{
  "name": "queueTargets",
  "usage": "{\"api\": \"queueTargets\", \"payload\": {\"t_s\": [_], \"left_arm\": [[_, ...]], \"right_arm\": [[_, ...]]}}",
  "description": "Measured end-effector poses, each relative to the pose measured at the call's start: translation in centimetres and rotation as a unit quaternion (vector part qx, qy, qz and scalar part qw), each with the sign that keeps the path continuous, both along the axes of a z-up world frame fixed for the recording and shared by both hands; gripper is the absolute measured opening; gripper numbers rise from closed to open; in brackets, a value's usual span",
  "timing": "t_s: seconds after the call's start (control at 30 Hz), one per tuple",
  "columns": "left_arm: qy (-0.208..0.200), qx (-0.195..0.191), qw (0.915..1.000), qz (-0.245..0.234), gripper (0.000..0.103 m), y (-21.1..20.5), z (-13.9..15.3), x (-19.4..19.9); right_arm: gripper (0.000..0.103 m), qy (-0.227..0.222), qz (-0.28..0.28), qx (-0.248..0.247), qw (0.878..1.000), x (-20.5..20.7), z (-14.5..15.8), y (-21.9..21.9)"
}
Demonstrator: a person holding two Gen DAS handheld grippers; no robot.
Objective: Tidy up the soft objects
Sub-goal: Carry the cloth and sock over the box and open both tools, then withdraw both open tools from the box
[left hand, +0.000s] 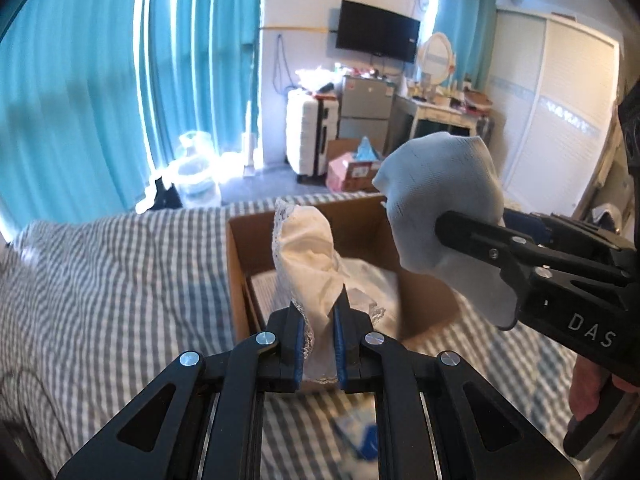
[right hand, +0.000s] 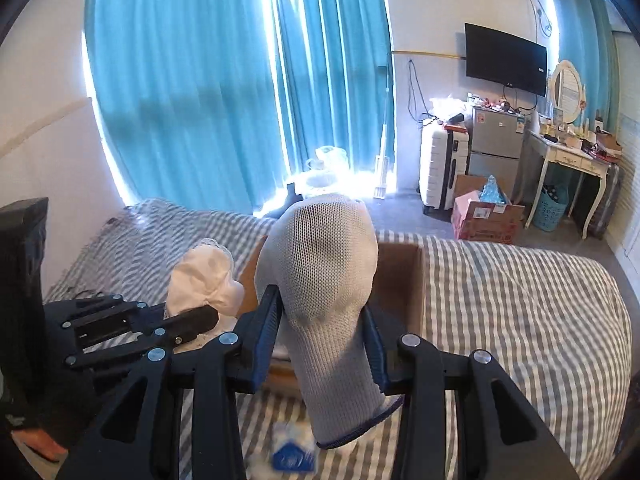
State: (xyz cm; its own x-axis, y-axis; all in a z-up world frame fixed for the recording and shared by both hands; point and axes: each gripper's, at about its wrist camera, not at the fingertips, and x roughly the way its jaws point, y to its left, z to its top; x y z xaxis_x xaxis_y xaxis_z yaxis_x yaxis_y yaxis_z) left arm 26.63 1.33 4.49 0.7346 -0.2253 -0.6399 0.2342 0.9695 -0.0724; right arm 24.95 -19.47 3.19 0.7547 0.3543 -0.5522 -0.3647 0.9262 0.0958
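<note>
My left gripper (left hand: 319, 312) is shut on a cream lace-trimmed sock (left hand: 308, 252) and holds it upright above an open cardboard box (left hand: 236, 264) on the bed. My right gripper (right hand: 322, 314) is shut on a light grey knit sock (right hand: 320, 280), held above the box's right side. The grey sock (left hand: 440, 204) and the right gripper (left hand: 460, 232) also show in the left wrist view. The cream sock (right hand: 202, 280) and the left gripper (right hand: 200, 320) show at the left of the right wrist view. White fabric (left hand: 368, 280) lies inside the box.
The bed has a grey-and-white striped sheet (right hand: 520, 320). A blue-and-white item (right hand: 294, 458) lies on the sheet below the grippers. Beyond the bed are teal curtains (right hand: 200, 80), a white suitcase (right hand: 440, 168), a small fridge (right hand: 496, 144), a dressing table (right hand: 572, 160) and a floor carton (right hand: 488, 216).
</note>
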Motion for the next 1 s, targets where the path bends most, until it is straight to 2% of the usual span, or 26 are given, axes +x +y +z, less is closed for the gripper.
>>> {"api": "queueTargets", "payload": {"t_s": [0.1, 0.23, 0.33, 0.47, 0.53, 0.6, 0.63, 0.67, 0.7, 0.73, 0.8, 0.87, 0.93, 1.0], "left_arm": [[0.016, 0.002, 0.9999, 0.002, 0.011, -0.2, -1.9, 3.1], [0.024, 0.022, 0.9995, -0.001, 0.011, -1.1, -4.3, 5.5], [0.036, 0.022, 0.9991, -0.009, 0.011, -1.4, -5.8, 6.7], [0.041, 0.026, 0.9987, -0.016, 0.011, -1.8, -6.9, 7.2], [0.040, 0.023, 0.9987, -0.022, 0.011, -1.9, -6.8, 7.0], [0.035, 0.020, 0.9989, -0.026, 0.014, -1.8, -6.3, 6.4], [0.036, 0.019, 0.9988, -0.027, 0.016, -1.7, -6.1, 6.4], [0.040, 0.020, 0.9987, -0.026, 0.016, -1.7, -5.8, 6.2], [0.046, 0.025, 0.9984, -0.020, 0.016, -1.7, -5.4, 6.0], [0.049, 0.029, 0.9982, -0.016, 0.020, -1.4, -5.2, 5.7], [0.048, 0.037, 0.9981, -0.006, 0.029, -1.2, -4.1, 4.8], [0.037, 0.043, 0.9984, 0.005, 0.055, -1.1, -2.7, 3.6], [0.018, 0.047, 0.9986, 0.017, 0.073, -0.9, -1.2, 2.3], [-0.005, 0.042, 0.9987, 0.027, 0.081, -0.6, 1.0, 0.6]], "right_arm": [[0.039, 0.013, -0.009, 0.000, 1.000, 3.3, -1.3, 0.6], [0.038, 0.065, -0.015, 0.030, 0.997, 8.6, -5.1, 0.6], [0.037, 0.088, -0.025, 0.011, 0.996, 11.0, -7.8, 1.1], [0.036, 0.109, -0.017, -0.011, 0.994, 11.8, -10.6, 1.6], [0.036, 0.106, -0.016, -0.018, 0.994, 11.4, -11.2, 1.8], [0.040, 0.095, -0.021, -0.021, 0.995, 11.0, -10.9, 1.5], [0.048, 0.091, -0.029, -0.023, 0.995, 11.1, -10.8, 1.4], [0.064, 0.089, -0.037, -0.024, 0.995, 11.0, -10.5, 1.2], [0.070, 0.082, -0.045, -0.022, 0.995, 10.6, -9.8, 0.8], [0.074, 0.074, -0.052, -0.017, 0.996, 10.3, -9.1, 0.5], [0.075, 0.056, -0.059, -0.007, 0.997, 9.0, -7.1, -0.3], [0.080, 0.043, -0.065, -0.016, 0.997, 7.6, -5.0, -0.9], [0.086, 0.022, -0.073, -0.026, 0.997, 5.8, -2.7, -1.3], [0.092, 0.007, -0.077, -0.032, 0.996, 3.9, -0.4, -1.8]]}}
